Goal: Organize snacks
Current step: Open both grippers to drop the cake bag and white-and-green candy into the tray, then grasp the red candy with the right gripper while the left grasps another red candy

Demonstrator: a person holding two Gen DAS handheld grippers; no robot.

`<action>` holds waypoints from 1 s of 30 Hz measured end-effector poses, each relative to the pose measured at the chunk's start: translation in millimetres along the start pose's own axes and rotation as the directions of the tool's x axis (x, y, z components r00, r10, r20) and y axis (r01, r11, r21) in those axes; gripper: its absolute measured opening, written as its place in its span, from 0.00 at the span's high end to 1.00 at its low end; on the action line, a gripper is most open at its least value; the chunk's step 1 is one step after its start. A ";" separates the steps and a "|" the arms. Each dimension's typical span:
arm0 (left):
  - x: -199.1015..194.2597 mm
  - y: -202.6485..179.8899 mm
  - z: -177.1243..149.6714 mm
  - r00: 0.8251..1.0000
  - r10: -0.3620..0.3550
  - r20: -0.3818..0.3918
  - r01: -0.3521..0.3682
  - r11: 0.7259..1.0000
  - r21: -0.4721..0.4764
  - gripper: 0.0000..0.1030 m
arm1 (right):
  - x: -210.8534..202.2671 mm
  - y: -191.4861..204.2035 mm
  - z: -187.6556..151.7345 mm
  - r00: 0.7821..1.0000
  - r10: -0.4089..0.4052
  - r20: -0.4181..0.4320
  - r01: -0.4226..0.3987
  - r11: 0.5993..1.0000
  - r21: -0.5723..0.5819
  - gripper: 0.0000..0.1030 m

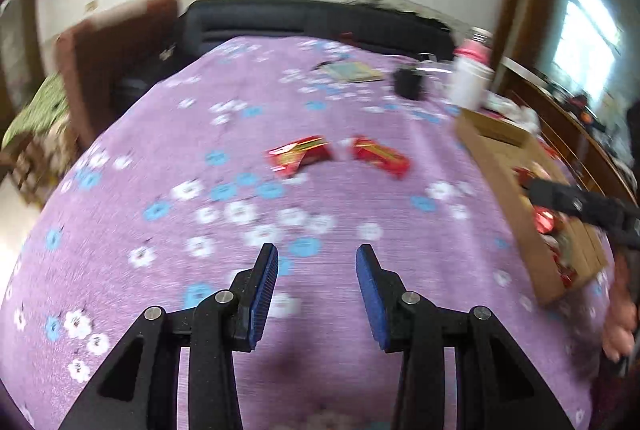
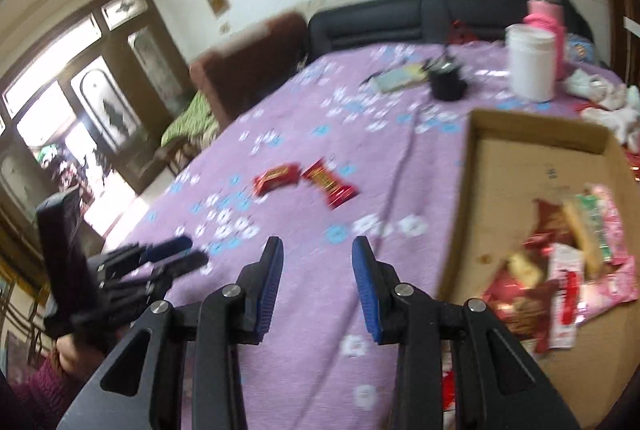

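Loose snacks: two red foil packets, left packet (image 2: pixel 276 179) and right packet (image 2: pixel 330 185), are lying flat, just beside each other, mid-counter; their long axes are angling differently.
Box: one open cardboard box (image 2: pixel 516 158), right of them, is holding several glossy wrappers.
Counter (image 1: pixel 240 118): it is wearing purple flowered cloth.
Left gripper (image 1: pixel 317 264): jaws are standing apart, holding nothing.
Right gripper (image 2: pixel 318 256): jaws are standing apart, empty.

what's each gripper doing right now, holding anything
Left gripper: open, nothing between its pads.
Right gripper: open, nothing between its pads.
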State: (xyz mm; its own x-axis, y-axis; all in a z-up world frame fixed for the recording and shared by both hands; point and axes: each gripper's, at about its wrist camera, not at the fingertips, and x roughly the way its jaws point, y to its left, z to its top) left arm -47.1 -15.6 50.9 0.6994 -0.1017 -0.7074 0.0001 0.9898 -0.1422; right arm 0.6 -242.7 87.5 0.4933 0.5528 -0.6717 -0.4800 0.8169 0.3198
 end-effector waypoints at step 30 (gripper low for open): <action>7.9 40.9 -12.1 0.982 -0.190 -0.020 0.185 0.972 -0.144 0.59 | 161.3 18.4 59.9 0.927 -0.303 -0.220 0.285 0.952 -0.111 0.82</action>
State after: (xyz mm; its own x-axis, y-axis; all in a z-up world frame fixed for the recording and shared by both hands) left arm -50.2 22.9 31.1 0.6726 -0.2899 -0.6809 0.0267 0.9290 -0.3692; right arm 114.9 -128.6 25.1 0.4435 0.2292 -0.8665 -0.3969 0.9170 0.0395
